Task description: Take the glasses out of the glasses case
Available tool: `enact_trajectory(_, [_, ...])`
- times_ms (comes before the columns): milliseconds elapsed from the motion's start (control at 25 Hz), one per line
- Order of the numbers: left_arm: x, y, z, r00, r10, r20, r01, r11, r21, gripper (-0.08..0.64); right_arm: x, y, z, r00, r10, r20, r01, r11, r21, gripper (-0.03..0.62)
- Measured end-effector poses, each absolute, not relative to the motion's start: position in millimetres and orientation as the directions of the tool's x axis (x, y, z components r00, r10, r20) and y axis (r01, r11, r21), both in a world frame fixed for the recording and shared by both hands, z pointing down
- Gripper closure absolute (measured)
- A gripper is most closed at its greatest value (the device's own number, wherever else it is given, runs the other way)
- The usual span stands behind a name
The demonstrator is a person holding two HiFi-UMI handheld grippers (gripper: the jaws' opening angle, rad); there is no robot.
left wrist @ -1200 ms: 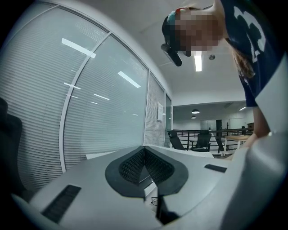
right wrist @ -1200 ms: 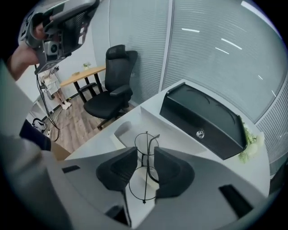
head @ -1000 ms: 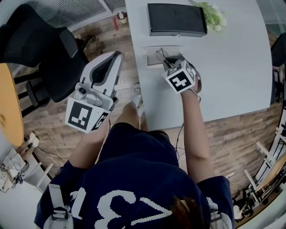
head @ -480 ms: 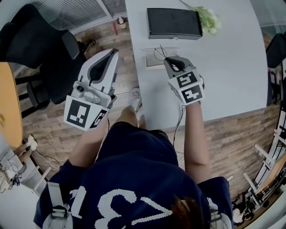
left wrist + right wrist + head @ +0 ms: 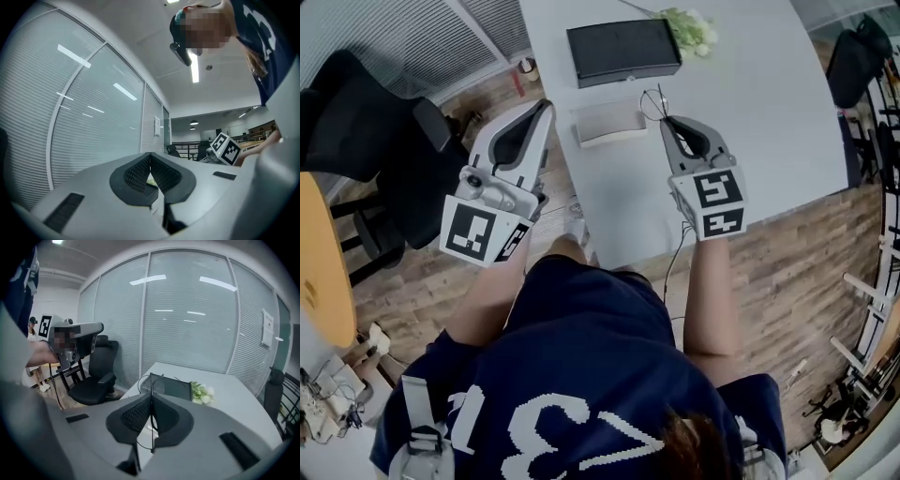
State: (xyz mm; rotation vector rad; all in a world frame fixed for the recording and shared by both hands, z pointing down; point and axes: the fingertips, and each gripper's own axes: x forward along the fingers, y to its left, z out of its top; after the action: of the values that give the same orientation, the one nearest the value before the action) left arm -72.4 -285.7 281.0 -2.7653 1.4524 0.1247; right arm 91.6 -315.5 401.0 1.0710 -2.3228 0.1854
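One pair of wire-rimmed glasses (image 5: 652, 99), upper centre of the head view, is pinched in the closed right gripper (image 5: 667, 122), out of the grey glasses case (image 5: 609, 123) just left. Left gripper (image 5: 544, 108) is closed and empty at centre left. Extraction looks done; setting the glasses down may remain.

Thin black wire-framed glasses (image 5: 151, 383): lower frame hidden behind the pressed-together dark pads of the right gripper (image 5: 151, 399). From the head view, only a faint loop; lenses not discernible.

Pale grey rectangular glasses case (image 5: 609, 122): interior unreadable.

Left gripper (image 5: 150, 157): pale greenish speck (image 5: 151, 180) behind its closed jaws, too small to identify.

Orange round tabletop (image 5: 323, 262): cut by left edge.
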Motion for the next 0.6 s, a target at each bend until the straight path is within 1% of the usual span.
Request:
enact_trajectory(160, [-33, -290, 284, 0.628, -0.773, -0.084, -0.774, -0.632, 0.028, 0.546, 138, -304, 399, -0.447, -0.700, 0.557, -0.797, 0.595, 0.108, 0.561])
enact_trajectory(280, [-1, -289, 290, 0.683, -0.726, -0.083, -0.726, -0.687, 0.042, 0.546, 169, -287, 421, -0.377, -0.705, 0.600, -0.839, 0.535, 0.100, 0.561])
enact_trajectory(440, [24, -281, 300, 0.723, -0.688, -0.057, -0.686, -0.726, 0.057, 0.546, 195, -265, 486, -0.299, -0.657, 0.692, -0.877, 0.476, 0.072, 0.561])
enact_trajectory(600, [25, -272, 317, 0.728, -0.686, -0.002, -0.684, -0.726, 0.067, 0.546, 206, -245, 544, -0.265, -0.596, 0.758, -0.897, 0.440, 0.032, 0.561])
